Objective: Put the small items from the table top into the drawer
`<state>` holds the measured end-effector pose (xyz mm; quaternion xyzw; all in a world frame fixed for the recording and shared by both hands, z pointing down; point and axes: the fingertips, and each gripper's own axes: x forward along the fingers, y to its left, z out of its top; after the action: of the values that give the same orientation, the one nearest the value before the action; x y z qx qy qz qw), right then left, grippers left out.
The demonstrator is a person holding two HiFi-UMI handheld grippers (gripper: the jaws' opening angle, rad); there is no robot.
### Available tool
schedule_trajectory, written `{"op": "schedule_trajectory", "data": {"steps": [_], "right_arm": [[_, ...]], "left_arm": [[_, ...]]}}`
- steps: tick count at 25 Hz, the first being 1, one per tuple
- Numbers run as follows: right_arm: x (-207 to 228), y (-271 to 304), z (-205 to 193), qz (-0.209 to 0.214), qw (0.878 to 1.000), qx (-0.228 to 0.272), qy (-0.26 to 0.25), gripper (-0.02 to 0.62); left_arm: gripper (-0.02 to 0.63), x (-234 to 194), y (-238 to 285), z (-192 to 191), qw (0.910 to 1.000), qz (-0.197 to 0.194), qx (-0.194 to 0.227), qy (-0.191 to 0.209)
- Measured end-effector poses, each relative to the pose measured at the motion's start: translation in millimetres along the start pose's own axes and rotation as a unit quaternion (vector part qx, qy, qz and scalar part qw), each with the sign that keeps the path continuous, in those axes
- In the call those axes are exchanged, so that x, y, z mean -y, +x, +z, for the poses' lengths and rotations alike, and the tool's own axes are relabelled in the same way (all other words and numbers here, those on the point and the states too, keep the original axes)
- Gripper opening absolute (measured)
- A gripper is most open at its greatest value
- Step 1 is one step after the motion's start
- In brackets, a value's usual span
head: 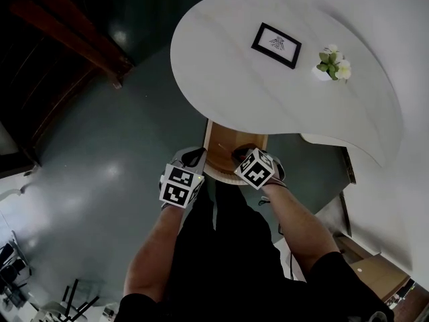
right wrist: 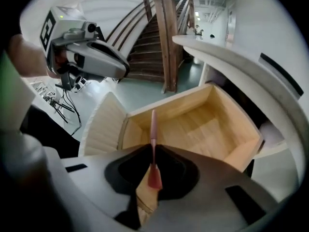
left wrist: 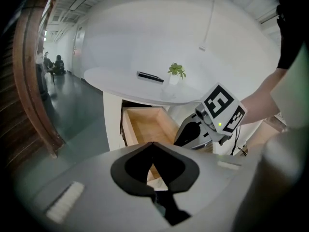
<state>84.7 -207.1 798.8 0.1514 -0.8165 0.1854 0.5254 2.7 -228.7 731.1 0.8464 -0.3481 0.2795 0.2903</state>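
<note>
Drawer (head: 236,141) stood open beneath the near edge of the white table (head: 214,72); in the head view its far part was hidden under the table top, and its near part was covered by the two grippers. The right gripper (right wrist: 153,151) had its jaws narrowed onto a slim pink stick (right wrist: 153,127), which pointed away from the gripper over the drawer's near wall. The stick's near end was blurred, so its kind could not be determined. In the head view the stick could not be made out. The left gripper (left wrist: 153,148) had its jaws pressed together, tip to tip, and hung just left of the right gripper, at the drawer's near left corner. A black picture frame (head: 276,45) lay on the far part of the table top, and a small potted plant (head: 333,64) stood to its right, well apart from the drawer. The person's forearms and dark clothing covered the lower head view.
</note>
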Motion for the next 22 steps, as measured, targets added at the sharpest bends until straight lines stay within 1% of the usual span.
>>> {"op": "schedule_trajectory", "data": {"steps": [3,6,9,11,17,22], "right_arm": [[-2,16,-2,0.015,0.999,-0.025,-0.017,0.051],[-11,29,-11,0.051,0.996,-0.065,-0.025,0.049],[-14,34,-10,0.068,0.994,-0.075,-0.033,0.049],[-14,32,-8,0.066,0.994,-0.072,-0.039,0.049],[5,24,-4,0.033,0.995,-0.066,-0.072,0.049],[14,35,-7,0.022,0.993,-0.073,-0.093,0.049]], "left_arm": [[0.012,-7,1,-4,1.0000,0.001,-0.001,0.000],[0.012,-11,2,-11,1.0000,-0.001,-0.003,-0.006],[0.012,-13,3,-16,0.9999,-0.005,-0.004,-0.010],[0.012,-12,4,-17,0.9999,-0.007,-0.004,-0.014],[0.012,-5,6,-17,0.9997,-0.013,-0.002,-0.022],[0.012,-4,8,-19,0.9997,-0.010,-0.006,-0.023]]}}
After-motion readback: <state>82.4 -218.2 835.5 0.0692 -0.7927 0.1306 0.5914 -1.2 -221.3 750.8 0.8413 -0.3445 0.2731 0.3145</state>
